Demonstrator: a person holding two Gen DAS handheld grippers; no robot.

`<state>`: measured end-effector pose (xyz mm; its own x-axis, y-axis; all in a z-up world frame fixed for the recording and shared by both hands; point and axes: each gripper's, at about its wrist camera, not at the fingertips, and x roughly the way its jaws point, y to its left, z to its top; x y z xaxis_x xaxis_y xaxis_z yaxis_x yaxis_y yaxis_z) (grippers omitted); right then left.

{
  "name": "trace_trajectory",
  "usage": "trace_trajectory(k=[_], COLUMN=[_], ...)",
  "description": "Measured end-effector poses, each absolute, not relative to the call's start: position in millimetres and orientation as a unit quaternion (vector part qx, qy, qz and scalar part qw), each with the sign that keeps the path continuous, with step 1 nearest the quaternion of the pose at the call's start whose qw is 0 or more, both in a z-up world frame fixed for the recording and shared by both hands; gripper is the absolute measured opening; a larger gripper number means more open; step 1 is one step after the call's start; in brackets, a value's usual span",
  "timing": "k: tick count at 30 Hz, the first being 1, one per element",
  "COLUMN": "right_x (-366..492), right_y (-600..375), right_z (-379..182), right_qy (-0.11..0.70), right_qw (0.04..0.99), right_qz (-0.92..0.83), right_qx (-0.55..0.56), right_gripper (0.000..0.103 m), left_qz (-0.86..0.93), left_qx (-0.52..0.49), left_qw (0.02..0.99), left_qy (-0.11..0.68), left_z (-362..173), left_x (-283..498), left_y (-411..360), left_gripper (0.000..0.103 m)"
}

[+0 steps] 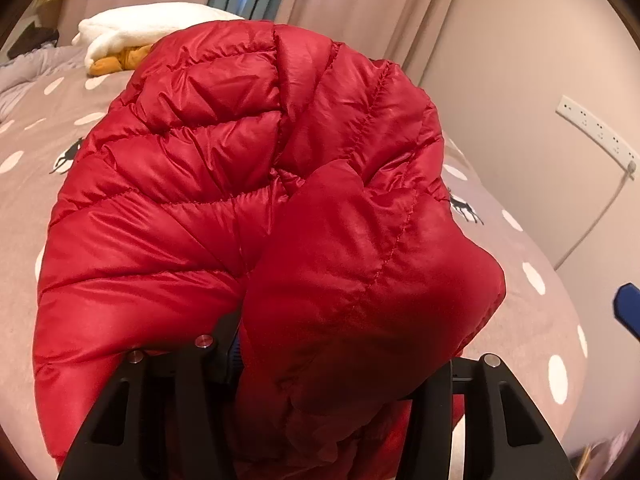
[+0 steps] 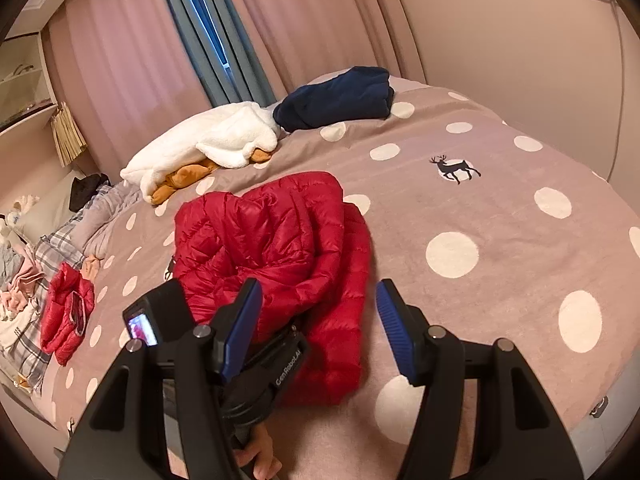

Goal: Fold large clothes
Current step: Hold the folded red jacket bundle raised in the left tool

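Your left gripper [image 1: 340,360] angled down, pinching the red puffer jacket [image 1: 224,184], your right gripper [image 2: 316,320] spread, empty, above the bedspread [image 2: 500,208]

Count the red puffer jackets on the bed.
2. One red puffer jacket lies mid-bed, gripped by the left gripper. A smaller red jacket lies at the bed's left edge beside the laundry pile, which may hide more.
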<state>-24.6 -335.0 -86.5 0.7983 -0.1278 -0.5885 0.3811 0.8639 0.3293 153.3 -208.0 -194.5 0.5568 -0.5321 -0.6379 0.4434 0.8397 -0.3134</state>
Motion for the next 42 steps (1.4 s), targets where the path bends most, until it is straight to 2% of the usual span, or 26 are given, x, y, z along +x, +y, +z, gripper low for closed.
trace_trajectory(k=[5, 18, 33, 42], right_x=[-28, -26, -3, 6], right_y=[-335, -337, -362, -365], right_z=[-84, -90, -76, -75], right_qy=[0.284, 0.295, 0.214, 0.219], right_qw=[0.922, 0.917, 0.933, 0.931], right_qz=[-0.137, -0.134, -0.169, -0.170], right_qx=[0.226, 0.233, 0.236, 0.237], right_gripper=[0.063, 0.064, 0.064, 0.064], left_qz=[-0.276, -0.252, -0.257, -0.270], left_qx=[-0.050, -0.043, -0.046, -0.074], left_qw=[0.881, 0.898, 0.902, 0.887], left_qy=[0.382, 0.359, 0.345, 0.368], left_z=[-192, -180, -189, -192], left_x=[133, 119, 107, 117], left_y=[-213, -220, -207, -199], left_gripper=[0.050, 0.054, 0.054, 0.054])
